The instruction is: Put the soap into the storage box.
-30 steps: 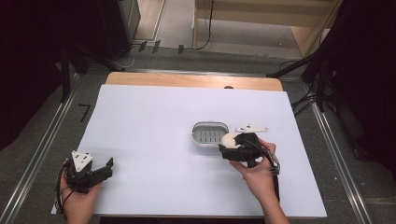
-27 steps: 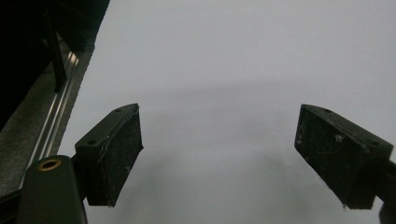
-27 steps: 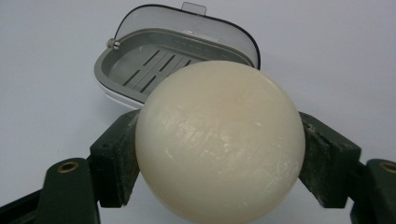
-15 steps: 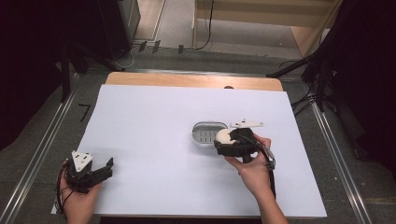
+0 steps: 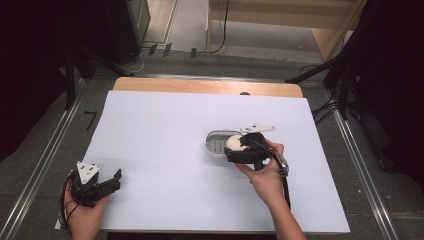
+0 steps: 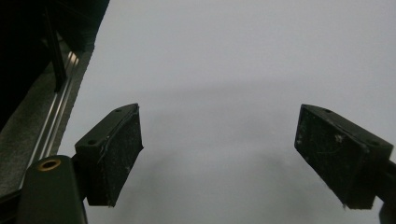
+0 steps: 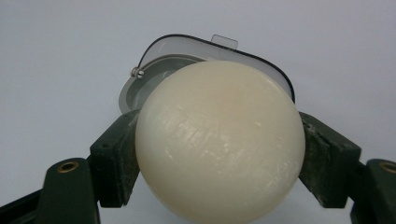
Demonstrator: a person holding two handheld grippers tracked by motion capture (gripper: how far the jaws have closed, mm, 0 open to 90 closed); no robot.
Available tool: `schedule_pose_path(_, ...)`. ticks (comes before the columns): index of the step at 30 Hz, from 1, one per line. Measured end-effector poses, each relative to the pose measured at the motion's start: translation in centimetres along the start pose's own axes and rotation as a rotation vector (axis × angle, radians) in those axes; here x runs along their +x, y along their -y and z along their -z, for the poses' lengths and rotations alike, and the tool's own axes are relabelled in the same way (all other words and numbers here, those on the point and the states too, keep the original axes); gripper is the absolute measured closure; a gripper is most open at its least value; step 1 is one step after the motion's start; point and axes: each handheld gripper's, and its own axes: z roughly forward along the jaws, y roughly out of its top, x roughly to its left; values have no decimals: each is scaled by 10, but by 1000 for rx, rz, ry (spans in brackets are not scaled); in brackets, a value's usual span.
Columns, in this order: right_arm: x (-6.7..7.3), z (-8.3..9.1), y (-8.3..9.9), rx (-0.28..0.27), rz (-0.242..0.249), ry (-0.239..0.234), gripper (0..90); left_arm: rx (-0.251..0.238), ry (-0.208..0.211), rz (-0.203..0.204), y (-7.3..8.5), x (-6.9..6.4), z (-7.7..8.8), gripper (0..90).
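Hovering over grey dish (image 5: 216, 144); soap (image 7: 219, 140) clamped

The soap (image 7: 219, 140) is plain cream-white with faint pale streaks. The dish (image 7: 154, 74) is grey, with a thin black line round its rim. Both grippers, left (image 5: 107, 185) and right (image 5: 235, 150), are black, each with a pale grey plate on top. The sheet (image 5: 165, 135) is plain white; the bench (image 5: 200, 86) edge is light wood.

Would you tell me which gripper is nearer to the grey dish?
Right. The right gripper holds the soap over the grey dish; the left gripper rests far off.
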Motion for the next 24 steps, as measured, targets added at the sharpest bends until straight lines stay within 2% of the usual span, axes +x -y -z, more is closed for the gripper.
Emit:
schedule_pose_path(11, 6, -14, -6, 20, -2, -13, 249, 0, 2, 1, 0, 0, 0, 160)
schedule_pose_path(24, 8, -29, -17, 47, 3, 1, 249, 4, 3, 2, 0, 0, -1, 160)
